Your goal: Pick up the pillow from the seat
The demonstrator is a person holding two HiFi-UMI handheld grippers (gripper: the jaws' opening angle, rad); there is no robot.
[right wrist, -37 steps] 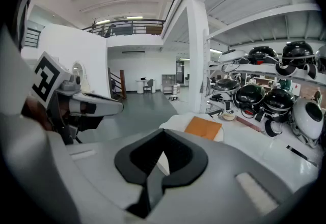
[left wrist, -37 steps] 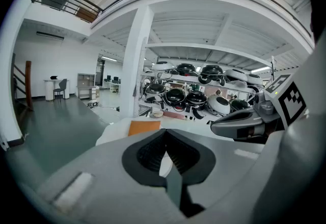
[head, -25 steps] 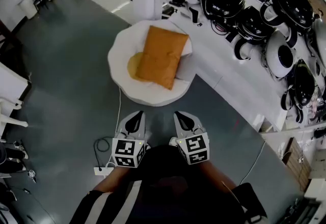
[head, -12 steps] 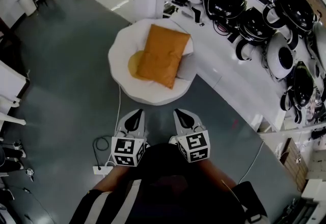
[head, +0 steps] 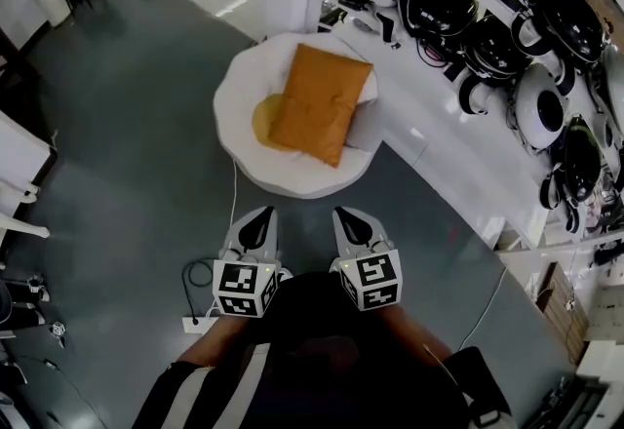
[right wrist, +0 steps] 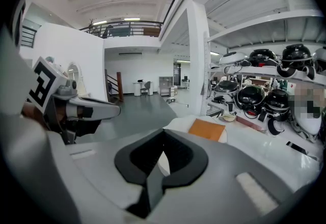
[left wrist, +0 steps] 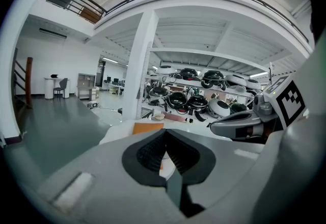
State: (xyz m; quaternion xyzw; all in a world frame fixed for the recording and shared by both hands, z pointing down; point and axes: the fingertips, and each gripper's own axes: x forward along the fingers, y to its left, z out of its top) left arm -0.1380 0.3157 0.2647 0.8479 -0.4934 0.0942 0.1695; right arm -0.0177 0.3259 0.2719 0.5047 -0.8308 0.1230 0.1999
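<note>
Head view: left gripper and right gripper, jaws together, want opening before reaching the orange fabric pillow on the round white seat.

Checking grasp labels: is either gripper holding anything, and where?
Nothing. Left gripper and right gripper are shut, empty; the pillow lies on the seat.

We could read no word, number or brand in any view. The only printed signs we found were black-and-white square markers, on the left white plastic cube of the left gripper and on the right white plastic cube of the right gripper. They showed block patterns, not letters.
</note>
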